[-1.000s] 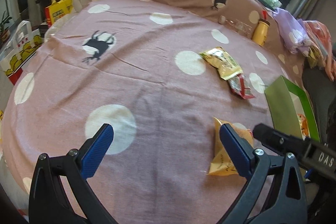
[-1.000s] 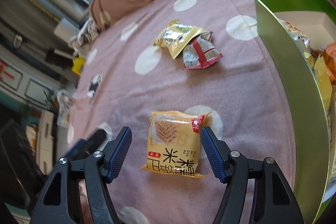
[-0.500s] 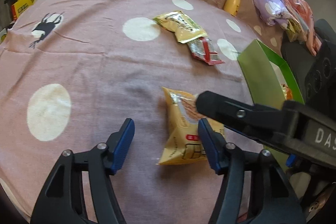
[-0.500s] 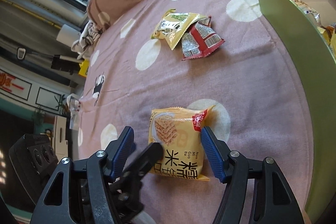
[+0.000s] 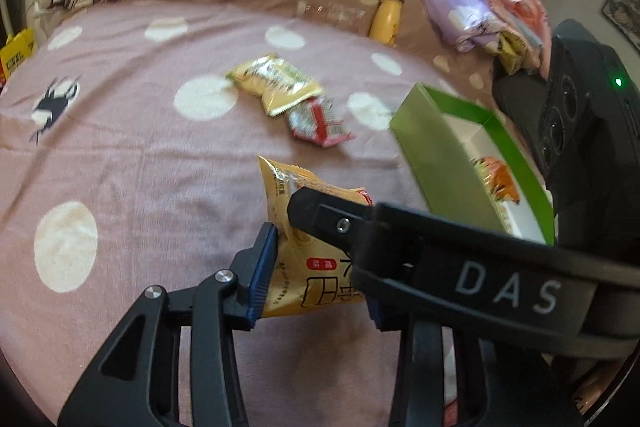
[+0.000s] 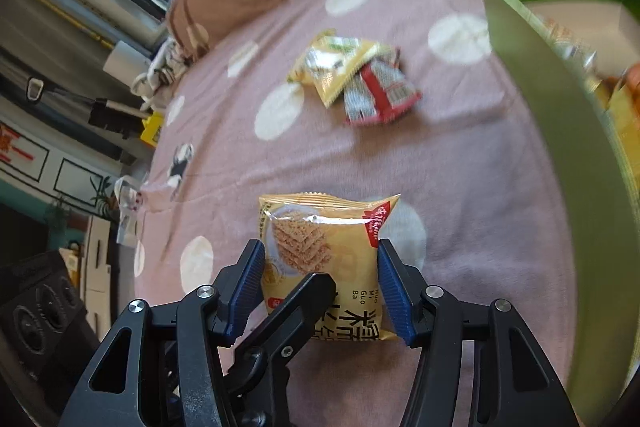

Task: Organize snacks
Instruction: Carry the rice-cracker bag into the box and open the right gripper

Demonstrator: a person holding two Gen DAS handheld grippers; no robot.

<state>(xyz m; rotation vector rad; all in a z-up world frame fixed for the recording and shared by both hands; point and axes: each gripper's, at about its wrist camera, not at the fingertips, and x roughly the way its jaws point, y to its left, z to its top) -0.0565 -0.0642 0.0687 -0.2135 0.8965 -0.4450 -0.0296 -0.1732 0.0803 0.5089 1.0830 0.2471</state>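
Observation:
A yellow snack packet (image 5: 296, 267) (image 6: 320, 223) lies on the pink dotted bedspread (image 5: 140, 155), and both grippers are around it. My left gripper (image 5: 320, 267) is closing; its left pad presses the packet's side, and its right pad is mostly hidden behind a finger of the right gripper (image 5: 332, 223). My right gripper (image 6: 320, 255) is also closing, with both blue pads against the packet's edges. A finger of the left gripper (image 6: 308, 295) crosses over the packet in the right wrist view. The green box (image 5: 436, 155) (image 6: 560, 107) stands to the right and holds other snacks.
Farther up the bed a yellow-green packet (image 5: 276, 83) (image 6: 336, 67) overlaps a red-and-white packet (image 5: 316, 119) (image 6: 380, 91). A yellow bottle (image 5: 386, 19), a clear bottle (image 5: 332, 13) and a purple bag (image 5: 452, 7) lie by the pillow at the back.
My left gripper has swung right onto the yellow packet and narrowed its jaws around it. The right gripper stayed put while its jaws drew in onto the packet.

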